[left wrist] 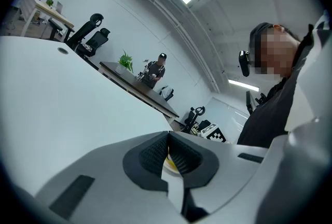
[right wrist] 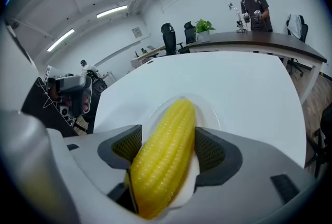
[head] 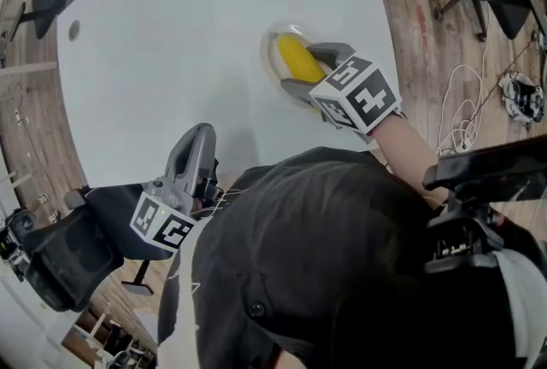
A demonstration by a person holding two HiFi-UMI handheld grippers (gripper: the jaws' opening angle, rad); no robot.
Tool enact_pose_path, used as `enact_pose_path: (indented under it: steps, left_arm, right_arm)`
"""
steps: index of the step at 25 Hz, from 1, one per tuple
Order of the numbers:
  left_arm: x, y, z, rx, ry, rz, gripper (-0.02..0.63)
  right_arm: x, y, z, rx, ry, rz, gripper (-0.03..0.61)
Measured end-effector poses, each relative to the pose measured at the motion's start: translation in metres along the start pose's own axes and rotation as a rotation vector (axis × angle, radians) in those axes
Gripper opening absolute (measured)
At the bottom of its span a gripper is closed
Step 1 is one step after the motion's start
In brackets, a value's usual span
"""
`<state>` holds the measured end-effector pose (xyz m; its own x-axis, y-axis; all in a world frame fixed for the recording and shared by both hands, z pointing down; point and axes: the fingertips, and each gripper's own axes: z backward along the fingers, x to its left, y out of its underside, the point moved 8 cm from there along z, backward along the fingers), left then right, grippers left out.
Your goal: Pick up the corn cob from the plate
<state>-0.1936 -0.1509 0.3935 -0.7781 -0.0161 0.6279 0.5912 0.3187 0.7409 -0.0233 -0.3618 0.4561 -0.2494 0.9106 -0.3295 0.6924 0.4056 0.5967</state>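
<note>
Your left gripper (head: 199, 138) hangs by your chest, jaws together on nothing; further out, your right gripper (head: 299, 68) straddles the cob (right wrist: 166, 158), jaws apart, pads close on either side but seemingly not clamped; the cob lies slantwise on the plate (head: 268, 51) on the table (head: 171, 43); you're at the grasp; next, squeeze squarely, then lift straight up.
</note>
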Motion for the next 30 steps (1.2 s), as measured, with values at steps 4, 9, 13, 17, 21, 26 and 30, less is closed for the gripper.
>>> enact_pose_path:
  steps: [4, 9, 13, 17, 21, 26, 30]
  left_arm:
    - [0.000, 0.003, 0.003, 0.006, 0.011, 0.001, 0.014]
    - [-0.005, 0.002, 0.005, -0.027, 0.025, -0.005, 0.014]
    - [-0.009, 0.000, 0.016, -0.064, 0.025, -0.015, 0.014]
    - [0.000, 0.004, 0.034, -0.090, -0.006, -0.018, 0.014]
    - [0.014, 0.010, 0.054, -0.107, -0.020, -0.010, 0.014]
    - [0.031, 0.007, 0.078, -0.133, -0.013, 0.019, 0.014]
    - [0.044, -0.004, 0.091, -0.128, 0.015, 0.033, 0.014]
  right_arm:
    - [0.004, -0.002, -0.003, 0.005, 0.018, 0.029, 0.316]
    - [0.003, -0.002, -0.003, 0.045, 0.045, -0.004, 0.298]
    - [0.002, -0.003, -0.001, 0.061, 0.053, -0.017, 0.287]
    - [0.000, -0.005, 0.000, 0.065, 0.071, -0.017, 0.278]
    - [0.000, -0.011, -0.004, 0.058, 0.091, -0.015, 0.270]
    - [0.005, -0.019, -0.006, 0.061, 0.145, 0.002, 0.261]
    - [0.010, -0.029, -0.009, 0.053, 0.191, 0.037, 0.258]
